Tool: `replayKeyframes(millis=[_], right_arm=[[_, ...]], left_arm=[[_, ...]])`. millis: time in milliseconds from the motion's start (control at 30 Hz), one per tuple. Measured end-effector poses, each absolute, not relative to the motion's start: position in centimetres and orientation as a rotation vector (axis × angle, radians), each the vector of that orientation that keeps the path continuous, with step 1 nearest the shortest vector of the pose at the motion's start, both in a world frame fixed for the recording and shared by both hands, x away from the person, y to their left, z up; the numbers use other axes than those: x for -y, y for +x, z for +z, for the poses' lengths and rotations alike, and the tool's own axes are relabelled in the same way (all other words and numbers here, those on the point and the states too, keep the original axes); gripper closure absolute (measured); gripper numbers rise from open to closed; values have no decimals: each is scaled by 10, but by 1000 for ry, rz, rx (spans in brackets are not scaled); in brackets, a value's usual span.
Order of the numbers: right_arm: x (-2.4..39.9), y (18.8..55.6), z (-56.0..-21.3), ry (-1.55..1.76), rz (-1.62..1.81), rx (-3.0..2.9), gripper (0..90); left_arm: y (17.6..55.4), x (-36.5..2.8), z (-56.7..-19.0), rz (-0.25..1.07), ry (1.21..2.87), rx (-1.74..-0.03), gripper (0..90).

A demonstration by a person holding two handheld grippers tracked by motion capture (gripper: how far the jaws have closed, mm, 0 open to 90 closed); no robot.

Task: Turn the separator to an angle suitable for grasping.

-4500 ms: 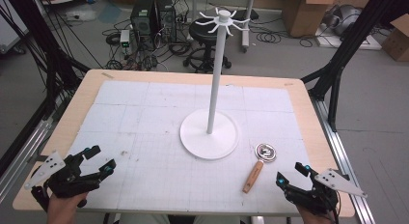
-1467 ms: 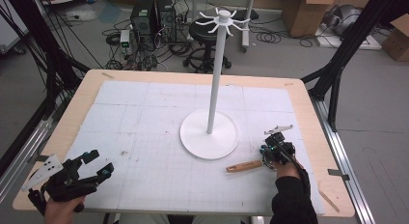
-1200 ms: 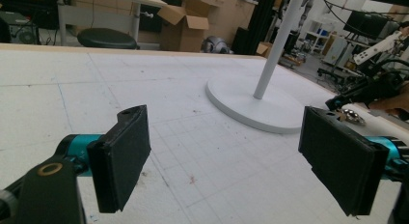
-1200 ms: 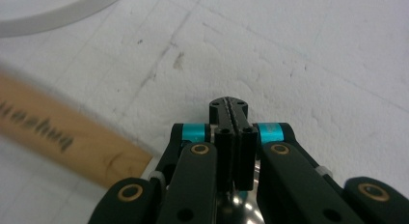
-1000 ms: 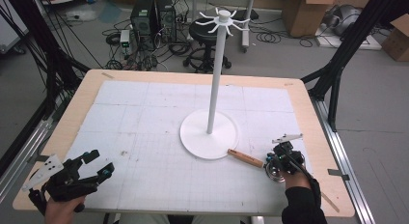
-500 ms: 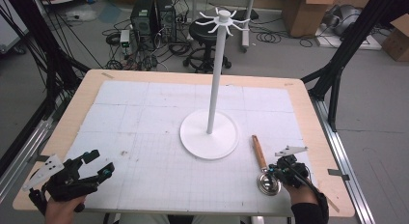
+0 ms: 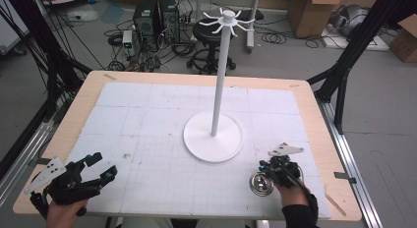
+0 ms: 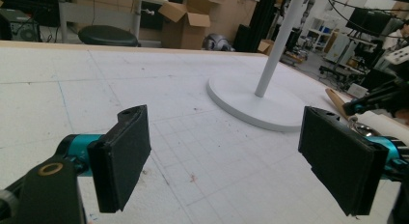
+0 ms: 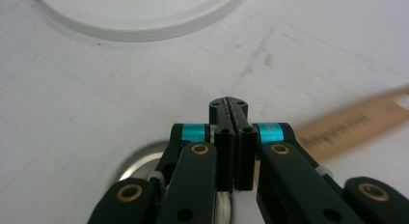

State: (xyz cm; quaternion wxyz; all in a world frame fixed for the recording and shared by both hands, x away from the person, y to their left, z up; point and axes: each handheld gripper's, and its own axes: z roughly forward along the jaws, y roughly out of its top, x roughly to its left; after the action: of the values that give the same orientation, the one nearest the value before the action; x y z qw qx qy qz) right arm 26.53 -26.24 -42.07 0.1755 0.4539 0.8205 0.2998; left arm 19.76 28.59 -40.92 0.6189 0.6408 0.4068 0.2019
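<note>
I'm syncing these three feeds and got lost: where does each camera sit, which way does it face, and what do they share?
High view: above the person's side, looking forward and down on the table; both hands with the left gripper and right gripper.
Left gripper view: low on its gripper, facing the white stand; own jaws wide apart.
Right gripper view: looking down its closed jaws at a metal utensil.
All three share the stand's base.

**Stand blocks the middle, left half open**

The stand (image 7: 213, 134) rises mid-bench (image 7: 147, 110), its pole tall and its round base wide. Left and far of it the mat lies bare. Near the right edge, a whisk (image 7: 260, 184) lies just beside the base.
</note>
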Motion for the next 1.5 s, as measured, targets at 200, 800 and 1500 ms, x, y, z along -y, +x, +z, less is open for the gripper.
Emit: replayKeyframes(millis=[200, 800, 1500], right_arm=[[260, 268, -430, 1342, 766, -2323, 892], [282, 235, -433, 1324, 823, -2324, 892], [318, 198, -389, 1299, 1172, -1927, 256]], left_arm=[[197, -289, -409, 461, 1464, -941, 190], [198, -288, -409, 464, 1471, -941, 191], [194, -285, -406, 438, 1457, -896, 191]])
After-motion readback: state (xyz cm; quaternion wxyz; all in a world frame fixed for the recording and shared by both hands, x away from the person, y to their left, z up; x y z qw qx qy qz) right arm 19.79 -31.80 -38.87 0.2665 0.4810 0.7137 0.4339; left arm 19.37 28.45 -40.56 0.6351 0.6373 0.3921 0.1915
